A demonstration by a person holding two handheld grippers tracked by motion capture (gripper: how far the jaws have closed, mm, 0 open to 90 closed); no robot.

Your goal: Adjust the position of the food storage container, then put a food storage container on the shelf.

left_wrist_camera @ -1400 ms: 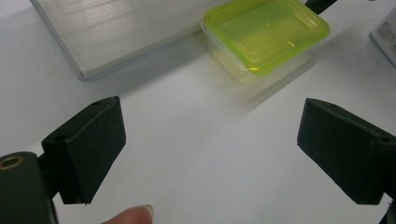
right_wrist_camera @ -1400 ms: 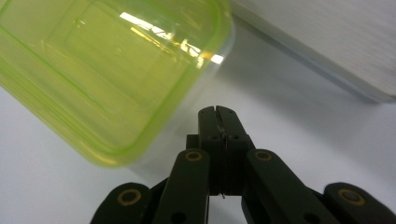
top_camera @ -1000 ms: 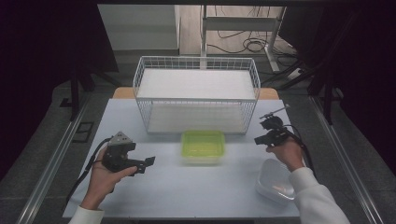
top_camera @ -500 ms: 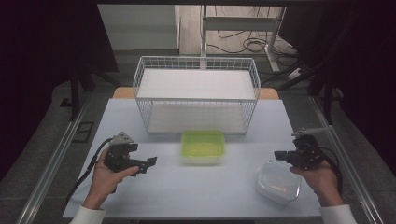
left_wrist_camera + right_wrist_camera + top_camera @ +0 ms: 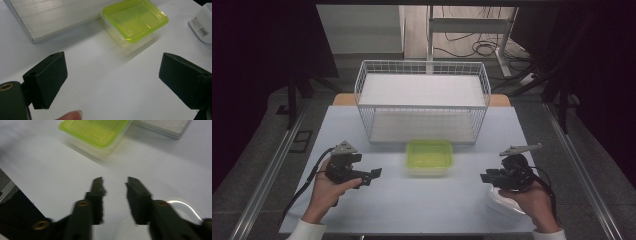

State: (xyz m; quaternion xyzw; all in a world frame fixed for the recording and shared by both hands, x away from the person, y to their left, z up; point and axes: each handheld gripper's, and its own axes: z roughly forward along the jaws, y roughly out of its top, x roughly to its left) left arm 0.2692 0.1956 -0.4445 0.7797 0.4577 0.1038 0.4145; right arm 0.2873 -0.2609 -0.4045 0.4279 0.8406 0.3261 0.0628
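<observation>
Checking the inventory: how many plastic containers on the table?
2. The green-lidded container sits mid-table, just in front of the wire basket. The clear container is at the near right, partly hidden under the right hand. More could be hidden there.

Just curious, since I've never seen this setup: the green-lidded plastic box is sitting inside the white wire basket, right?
Not quite. The green-lidded plastic box sits on the table, in front of the white wire basket, not inside it. The high view shows this.
</observation>
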